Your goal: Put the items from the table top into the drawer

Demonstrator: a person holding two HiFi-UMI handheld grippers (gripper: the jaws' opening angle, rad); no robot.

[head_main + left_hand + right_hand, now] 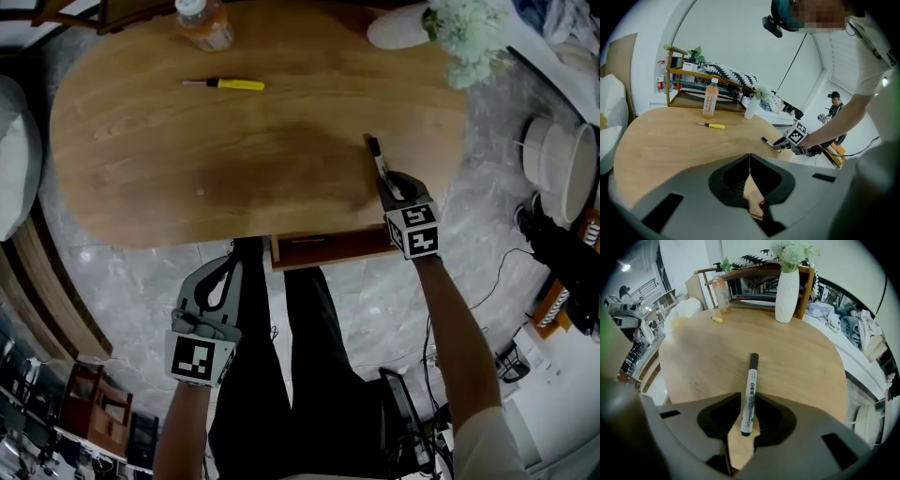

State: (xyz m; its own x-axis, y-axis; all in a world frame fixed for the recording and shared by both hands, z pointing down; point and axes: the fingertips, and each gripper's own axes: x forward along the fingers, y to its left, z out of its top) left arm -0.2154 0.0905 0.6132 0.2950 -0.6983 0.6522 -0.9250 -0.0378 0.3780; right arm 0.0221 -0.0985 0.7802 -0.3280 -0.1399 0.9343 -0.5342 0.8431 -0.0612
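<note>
My right gripper (388, 190) is shut on a white marker with a black cap (377, 157), tilted down over the front edge of the wooden table (234, 159). In the right gripper view the marker (750, 385) runs between the closed jaws, cap pointing away. Just below it, a drawer (319, 249) stands slightly open under the table edge. My left gripper (228, 265) hangs lower, in front of the table, shut and empty (750, 158). A yellow-handled screwdriver (230, 84) lies on the far part of the table top.
A plastic bottle (204, 23) and a white vase with flowers (403, 26) stand at the table's far edge. A wooden shelf (693, 86) sits behind the table. Shoes and cables (553, 253) lie on the floor at the right. A person's legs (281, 375) are below the drawer.
</note>
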